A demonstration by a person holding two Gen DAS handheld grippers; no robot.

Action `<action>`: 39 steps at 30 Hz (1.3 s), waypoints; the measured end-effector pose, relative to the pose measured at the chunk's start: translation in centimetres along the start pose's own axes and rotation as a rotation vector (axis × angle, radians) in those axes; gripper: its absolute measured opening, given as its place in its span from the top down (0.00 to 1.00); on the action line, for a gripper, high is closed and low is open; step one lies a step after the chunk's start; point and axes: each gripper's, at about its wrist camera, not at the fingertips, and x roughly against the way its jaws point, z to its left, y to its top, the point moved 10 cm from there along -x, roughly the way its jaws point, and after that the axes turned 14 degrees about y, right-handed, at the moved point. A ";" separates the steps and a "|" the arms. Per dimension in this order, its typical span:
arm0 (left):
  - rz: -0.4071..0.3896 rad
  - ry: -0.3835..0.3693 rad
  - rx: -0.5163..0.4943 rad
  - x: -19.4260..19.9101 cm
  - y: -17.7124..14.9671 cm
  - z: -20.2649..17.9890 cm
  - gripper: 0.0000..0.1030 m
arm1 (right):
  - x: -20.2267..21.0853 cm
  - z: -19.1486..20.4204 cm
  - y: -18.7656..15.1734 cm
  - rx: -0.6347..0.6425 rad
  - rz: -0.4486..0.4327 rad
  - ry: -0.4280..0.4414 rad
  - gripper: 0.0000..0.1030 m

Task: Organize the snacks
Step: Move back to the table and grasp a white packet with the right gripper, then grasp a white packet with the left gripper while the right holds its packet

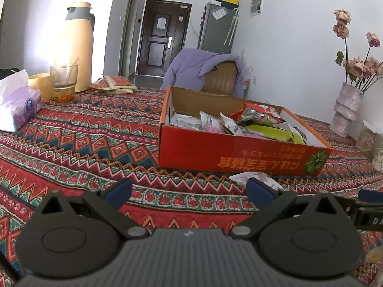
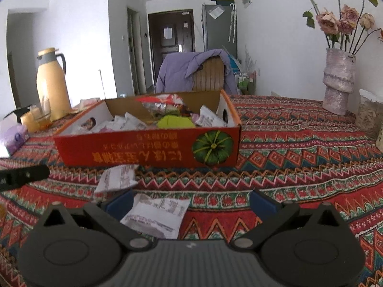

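Two snack packets (image 2: pixel 134 191) lie on patterned tablecloth (image 2: pixel 287 143).

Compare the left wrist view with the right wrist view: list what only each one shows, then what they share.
Only the left wrist view shows the stack of packets beside the thermos, and the open, empty left claw. Only the right wrist view shows the second white snack packet lying between the open right claw fingers, and the jar beside the vase. Both show the red snack box, the thermos, the vase of flowers and the patterned tablecloth.
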 end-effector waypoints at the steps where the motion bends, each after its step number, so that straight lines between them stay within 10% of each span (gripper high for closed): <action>1: 0.000 -0.001 -0.001 0.0 -0.1 0.0 0.00 | -0.3 0.2 -0.1 0.005 0.009 0.004 0.00; 20: 0.036 -0.029 0.014 -0.6 -0.8 0.0 0.00 | -5.8 2.2 -2.0 0.033 0.170 0.007 0.03; 32: 0.046 -0.033 0.030 -0.6 -0.8 0.1 0.00 | -5.0 3.5 -1.7 0.070 0.137 0.092 0.57; 39: 0.056 -0.019 0.033 -0.9 -0.9 0.3 0.00 | -4.0 3.3 -1.1 0.040 0.086 0.122 0.65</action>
